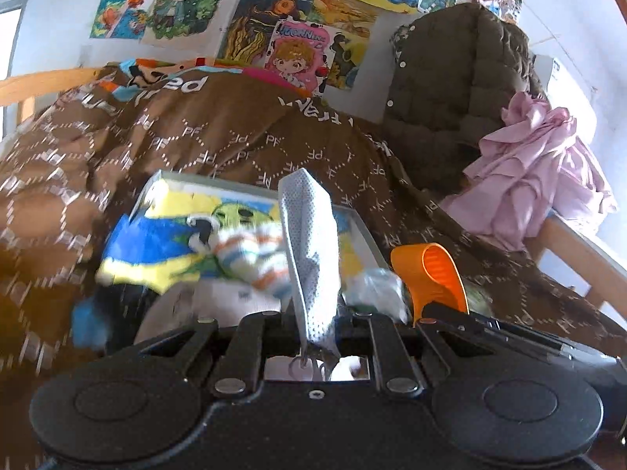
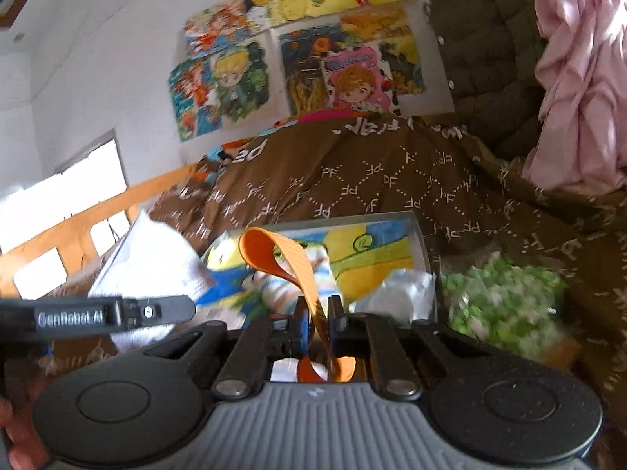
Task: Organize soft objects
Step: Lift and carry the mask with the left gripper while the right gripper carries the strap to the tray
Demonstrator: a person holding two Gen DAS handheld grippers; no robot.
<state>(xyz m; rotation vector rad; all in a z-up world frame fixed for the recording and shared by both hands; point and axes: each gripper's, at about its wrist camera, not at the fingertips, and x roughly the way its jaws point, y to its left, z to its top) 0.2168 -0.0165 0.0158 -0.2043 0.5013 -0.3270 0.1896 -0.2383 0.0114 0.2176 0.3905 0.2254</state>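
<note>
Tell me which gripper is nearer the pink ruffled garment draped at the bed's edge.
Right. The right gripper sits on the side of the pink ruffled garment; the left gripper sits on the right gripper's far side, further away.

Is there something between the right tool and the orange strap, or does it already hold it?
Nothing is between them. The right tool is already clamped on the orange strap, whose loop stands up above the pads. The left tool likewise holds a white dotted cloth.
</note>
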